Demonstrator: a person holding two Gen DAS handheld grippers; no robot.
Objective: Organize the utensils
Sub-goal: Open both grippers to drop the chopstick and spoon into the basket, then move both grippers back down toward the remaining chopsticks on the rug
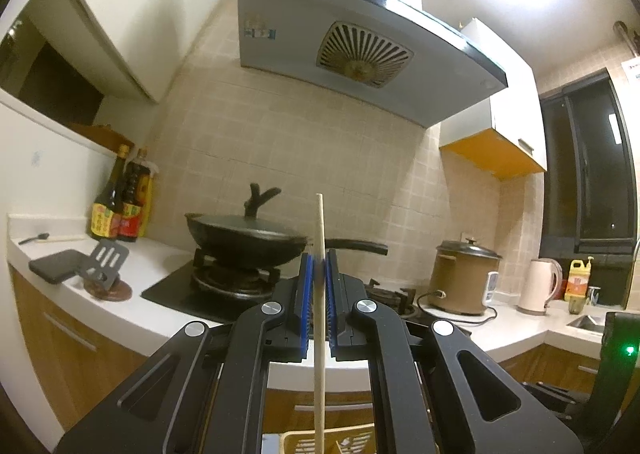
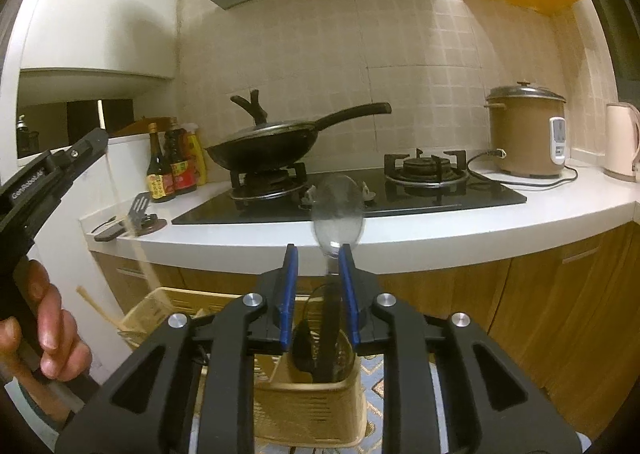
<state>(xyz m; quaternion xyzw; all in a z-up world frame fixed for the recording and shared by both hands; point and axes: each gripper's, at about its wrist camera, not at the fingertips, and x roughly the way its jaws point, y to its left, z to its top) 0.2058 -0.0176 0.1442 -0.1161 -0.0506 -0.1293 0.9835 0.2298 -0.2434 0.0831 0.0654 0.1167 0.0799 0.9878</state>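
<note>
My left gripper [image 1: 319, 260] is shut on a wooden chopstick [image 1: 319, 294] that stands upright between the blue pads, its lower end over a beige slotted utensil basket [image 1: 304, 444]. My right gripper [image 2: 318, 252] is open; a metal spoon [image 2: 338, 210], blurred, stands upright just inside its right pad, its handle reaching down into the front compartment of the beige basket [image 2: 312, 402], where a dark ladle [image 2: 316, 338] also stands. The left gripper [image 2: 52, 170] and its chopstick [image 2: 124, 222] show at the left of the right wrist view, over the basket's rear compartment [image 2: 160, 306].
A white counter [image 2: 400, 230] carries a black gas hob with a lidded wok [image 2: 264, 142], sauce bottles [image 2: 172, 162], a slotted spatula [image 1: 105, 260], a rice cooker [image 2: 524, 130] and a kettle [image 2: 622, 138]. Wooden cabinet fronts stand below. A range hood [image 1: 352, 46] hangs overhead.
</note>
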